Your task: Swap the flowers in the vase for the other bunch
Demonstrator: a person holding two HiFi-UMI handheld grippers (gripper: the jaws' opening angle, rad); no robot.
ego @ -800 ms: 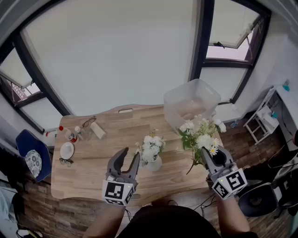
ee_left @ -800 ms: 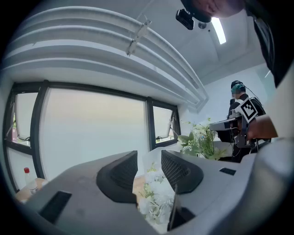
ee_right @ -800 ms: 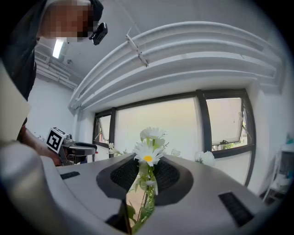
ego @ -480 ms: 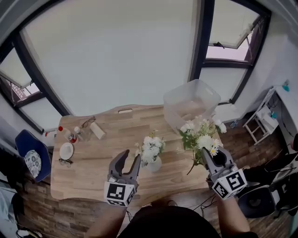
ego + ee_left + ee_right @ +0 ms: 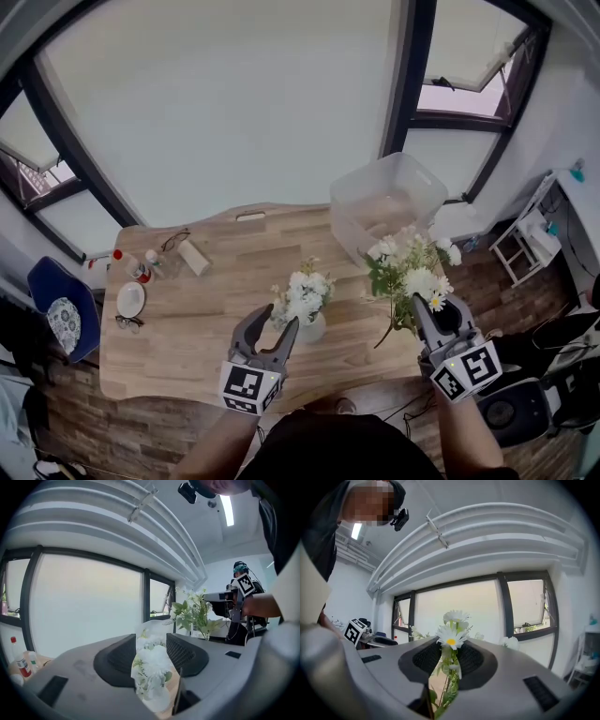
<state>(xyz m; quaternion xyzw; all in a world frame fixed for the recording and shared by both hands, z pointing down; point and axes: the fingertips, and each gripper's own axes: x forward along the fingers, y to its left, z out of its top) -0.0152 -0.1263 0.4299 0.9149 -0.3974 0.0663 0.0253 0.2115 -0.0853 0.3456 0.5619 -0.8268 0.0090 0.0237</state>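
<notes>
A wide window (image 5: 234,112) in dark frames (image 5: 410,75) fills the far wall, glowing pale with daylight. The wooden surface (image 5: 197,309) stands on a dark plank floor (image 5: 141,441). A blue chair (image 5: 58,314) sits at its left end and a white rack (image 5: 530,234) stands off to the right. A strip light (image 5: 228,509) shines on the white ceiling.

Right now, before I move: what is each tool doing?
Left tool: open, not gripping; vase flowers just ahead.
Right tool: shut on the daisy bunch.
</notes>
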